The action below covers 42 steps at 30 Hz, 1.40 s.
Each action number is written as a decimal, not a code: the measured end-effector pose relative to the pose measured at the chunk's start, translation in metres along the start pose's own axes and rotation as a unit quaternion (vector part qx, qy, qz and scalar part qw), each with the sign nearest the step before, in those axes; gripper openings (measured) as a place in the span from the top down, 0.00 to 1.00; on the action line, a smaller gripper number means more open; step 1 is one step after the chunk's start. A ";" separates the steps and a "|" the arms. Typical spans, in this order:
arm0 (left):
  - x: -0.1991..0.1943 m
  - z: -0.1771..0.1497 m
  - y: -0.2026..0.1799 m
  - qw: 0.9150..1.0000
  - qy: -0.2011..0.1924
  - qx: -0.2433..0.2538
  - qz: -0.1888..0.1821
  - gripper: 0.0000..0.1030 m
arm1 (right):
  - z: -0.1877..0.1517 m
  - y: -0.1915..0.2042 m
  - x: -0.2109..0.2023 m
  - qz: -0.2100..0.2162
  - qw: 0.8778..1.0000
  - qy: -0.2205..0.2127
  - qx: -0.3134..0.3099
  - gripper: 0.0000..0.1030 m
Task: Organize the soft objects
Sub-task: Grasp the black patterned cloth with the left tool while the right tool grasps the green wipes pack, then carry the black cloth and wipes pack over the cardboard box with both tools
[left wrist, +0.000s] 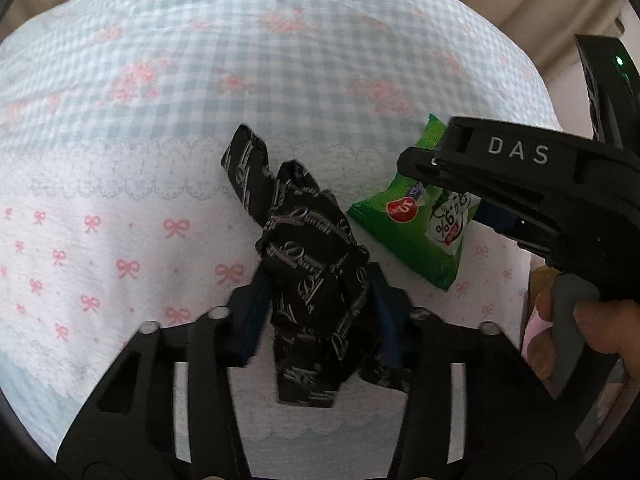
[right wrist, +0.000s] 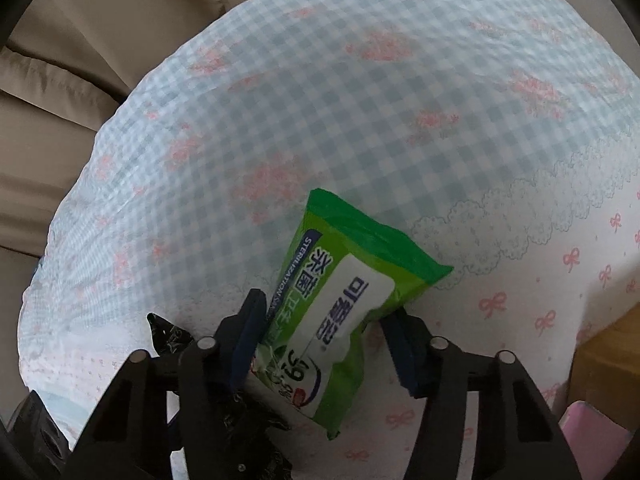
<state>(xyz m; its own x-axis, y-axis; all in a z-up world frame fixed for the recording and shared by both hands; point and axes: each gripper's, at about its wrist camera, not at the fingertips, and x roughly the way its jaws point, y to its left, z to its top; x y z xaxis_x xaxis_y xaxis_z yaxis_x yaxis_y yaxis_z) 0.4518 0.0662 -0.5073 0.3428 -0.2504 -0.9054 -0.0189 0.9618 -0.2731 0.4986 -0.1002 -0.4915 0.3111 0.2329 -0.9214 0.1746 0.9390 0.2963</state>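
On the bed, the blanket (left wrist: pixel 280 80) has blue checks on the far part and pink bows on the near part. The left claw (left wrist: pixel 320 320) points steeply down and has closed narrow on a black cloth (left wrist: pixel 312 272) with silver writing; both blue pads press its sides. The cloth runs from the claw toward 11 o'clock.

At 2 o'clock from the cloth, just beside it, lies the green packet of wipes (left wrist: pixel 404 236). The left view shows the right claw from the side, with a hand (left wrist: pixel 600 336) on its grey trigger.

The right view shows what the left cannot: the right claw (right wrist: pixel 320 340) stands around the packet (right wrist: pixel 344 292), left pad (right wrist: pixel 248 340) touching it. Whether the right pad touches, I cannot tell. At 8 o'clock, the black cloth (right wrist: pixel 168 336) peeks out.
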 end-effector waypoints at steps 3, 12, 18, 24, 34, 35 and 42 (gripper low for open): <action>-0.002 -0.001 0.001 1.000 0.002 0.001 -0.002 0.69 | 0.000 0.001 0.001 0.000 1.000 -0.004 -0.003 0.59; -0.034 0.007 0.004 1.000 -0.014 -0.002 0.006 0.72 | -0.001 0.009 -0.027 0.016 0.999 -0.020 -0.025 0.68; -0.087 0.010 -0.007 0.999 -0.048 0.012 0.010 0.72 | -0.004 0.021 -0.075 0.027 0.997 -0.049 -0.055 0.69; -0.161 -0.004 -0.023 0.997 -0.072 0.040 0.011 0.72 | -0.018 0.029 -0.146 0.043 0.993 -0.083 -0.070 0.69; -0.281 -0.034 -0.082 0.993 -0.095 0.072 0.015 0.72 | -0.062 0.023 -0.292 0.074 0.984 -0.132 -0.091 0.69; -0.290 -0.038 -0.089 0.992 -0.096 0.075 0.014 0.72 | -0.068 0.020 -0.309 0.073 0.983 -0.138 -0.096 0.69; -0.323 -0.069 -0.158 0.991 -0.103 0.089 -0.005 0.72 | -0.101 -0.027 -0.386 0.065 0.980 -0.159 -0.098 0.69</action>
<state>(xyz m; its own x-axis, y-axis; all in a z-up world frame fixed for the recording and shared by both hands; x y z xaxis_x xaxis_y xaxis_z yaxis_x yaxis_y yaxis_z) 0.2793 -0.0125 -0.1936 0.5275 -0.2504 -0.8118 0.1456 0.9681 -0.2040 0.2796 -0.1903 -0.1691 0.5992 0.2933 -0.7450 -0.0597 0.9443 0.3237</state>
